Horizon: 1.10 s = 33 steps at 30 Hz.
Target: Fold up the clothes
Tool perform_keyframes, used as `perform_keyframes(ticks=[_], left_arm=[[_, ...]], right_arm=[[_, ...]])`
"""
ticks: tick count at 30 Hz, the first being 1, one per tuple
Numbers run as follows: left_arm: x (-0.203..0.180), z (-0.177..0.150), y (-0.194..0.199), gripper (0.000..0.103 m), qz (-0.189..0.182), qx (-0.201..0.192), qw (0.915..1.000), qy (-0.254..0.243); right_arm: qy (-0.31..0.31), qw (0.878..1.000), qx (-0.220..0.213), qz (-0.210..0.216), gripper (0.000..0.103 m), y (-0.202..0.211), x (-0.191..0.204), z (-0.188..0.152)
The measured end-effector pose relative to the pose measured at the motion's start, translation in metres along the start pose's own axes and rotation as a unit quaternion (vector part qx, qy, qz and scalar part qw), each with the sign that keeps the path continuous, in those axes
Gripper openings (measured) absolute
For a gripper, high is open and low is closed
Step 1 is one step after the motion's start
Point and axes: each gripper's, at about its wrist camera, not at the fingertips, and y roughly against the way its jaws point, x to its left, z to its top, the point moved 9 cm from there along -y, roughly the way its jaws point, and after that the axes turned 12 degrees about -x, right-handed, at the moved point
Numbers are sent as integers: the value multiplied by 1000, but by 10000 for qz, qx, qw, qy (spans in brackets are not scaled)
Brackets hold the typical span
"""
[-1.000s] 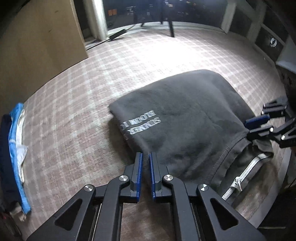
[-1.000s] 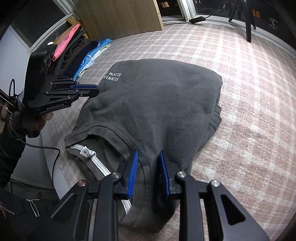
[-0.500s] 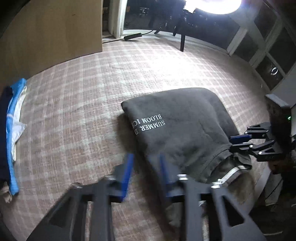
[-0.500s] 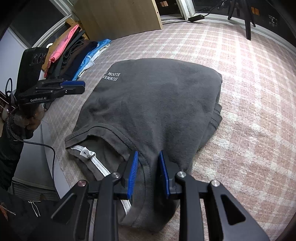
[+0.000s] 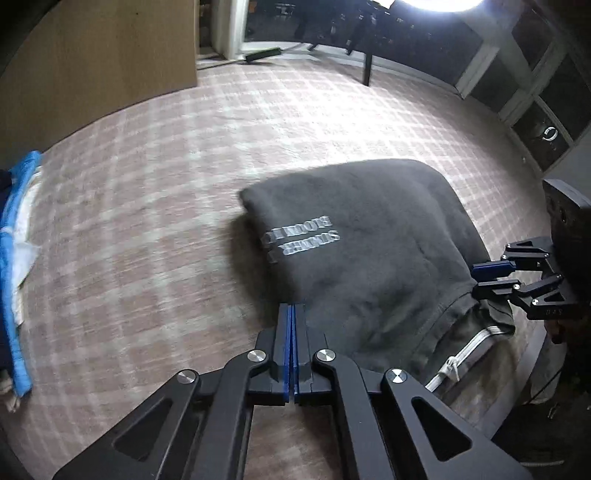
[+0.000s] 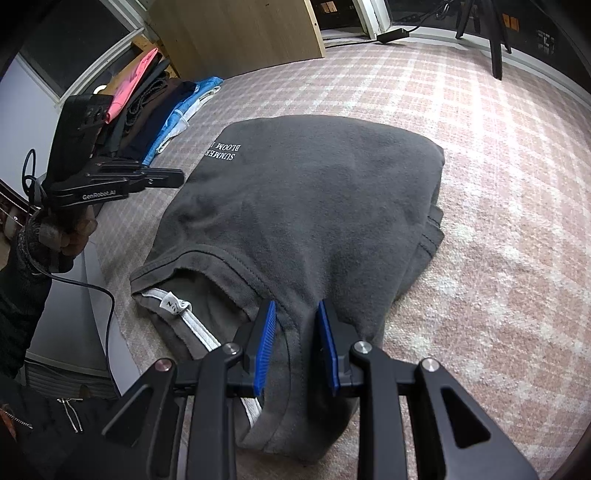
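Observation:
A dark grey T-shirt [image 6: 314, 203] lies folded on the plaid cover, its white print [image 5: 303, 240] toward the far left corner and its collar [image 6: 184, 306] toward me. My right gripper [image 6: 297, 317] is shut on a bunch of the shirt's fabric beside the collar; in the left wrist view the right gripper [image 5: 487, 277] sits at the shirt's right edge. My left gripper [image 5: 291, 310] is closing, its blue pads meeting with nothing between them, at the shirt's near left edge. In the right wrist view the left gripper [image 6: 173, 178] hovers beside the shirt, held by a hand [image 6: 70, 236].
A row of folded clothes [image 6: 155, 103], pink, dark and blue, lies at the left edge of the plaid cover [image 6: 498, 184]; the blue garment [image 5: 14, 258] shows in the left wrist view. A wooden board [image 6: 236, 33] stands behind, a tripod leg [image 5: 365, 70] further back.
My left gripper opened, then shut again with nothing in it, while rolling and drifting sideways by the shirt's left edge. The right gripper kept still, holding the fabric.

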Motion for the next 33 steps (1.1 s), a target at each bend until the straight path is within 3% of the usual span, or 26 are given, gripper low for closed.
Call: perform_keyframes(ticks=[6, 12, 13, 14, 15, 16, 17, 18, 19, 20, 21, 22, 23, 24, 25, 26, 27, 29, 31, 33], left_arm=[[27, -13, 61, 0, 233, -231, 9984, 460], [27, -81, 137, 2, 181, -110, 9965, 813], [25, -101, 148, 11, 314, 83, 9965, 776], [30, -130, 157, 30, 896, 491, 9934, 518], [40, -156, 164, 39, 1693, 939, 9811, 84], [51, -177, 172, 46, 2492, 1360, 9581, -389], [59, -194, 180, 45, 3098, 1726, 9312, -847], [66, -210, 187, 46, 3600, 2059, 9007, -1293], [70, -216, 190, 47, 3870, 2202, 8827, -1503], [70, -215, 189, 47, 3896, 2138, 8842, -1437], [63, -205, 181, 47, 3537, 1831, 9111, -1056], [51, -190, 171, 47, 3000, 1423, 9416, -554], [34, -172, 158, 47, 2265, 992, 9689, -40], [13, -151, 143, 47, 1504, 611, 9864, 254], [-8, -128, 129, 47, 774, 258, 9957, 436], [-26, -108, 115, 47, 309, 23, 9986, 417], [-38, -92, 101, 46, 113, -82, 9996, 237], [-59, -66, 71, 43, -187, -168, 9996, -139], [-77, -55, 42, 43, -545, -93, 9977, -395], [-86, -67, 10, 42, -721, 341, 9941, -729]], right_arm=[[75, 9999, 70, 39, 24, -2, 3, -1], [19, 10000, 42, 67, 24, -3, 2, -1], [21, 10000, 42, 64, 24, -2, 1, -1], [58, 10000, 79, -13, 24, 0, 1, -1], [98, 9998, 119, -96, 24, 3, 1, -1], [138, 9996, 159, -178, 24, 5, 1, -1], [271, 9989, 140, -354, 24, 12, 1, -1], [438, 9977, 108, -505, 26, 18, 2, -1], [606, 9960, 76, -652, 33, 25, 3, -1], [792, 9935, 30, -815, 39, 33, 5, -2], [806, 9935, -6, -805, 46, 36, 7, -3], [807, 9937, -41, -782, 46, 40, 9, -3], [690, 9957, -70, -616, 46, 41, 13, -4], [562, 9973, -85, -465, 45, 41, 15, -5], [454, 9982, -84, -395, 42, 40, 16, -6], [412, 9984, -85, -377, 38, 41, 18, -8], [374, 9986, -86, -363, 31, 42, 19, -10], [283, 9990, -78, -330, 29, 43, 20, -15], [170, 9994, -72, -304, 29, 44, 19, -18], [56, 9995, -1, -310, 29, 38, 15, -23]])
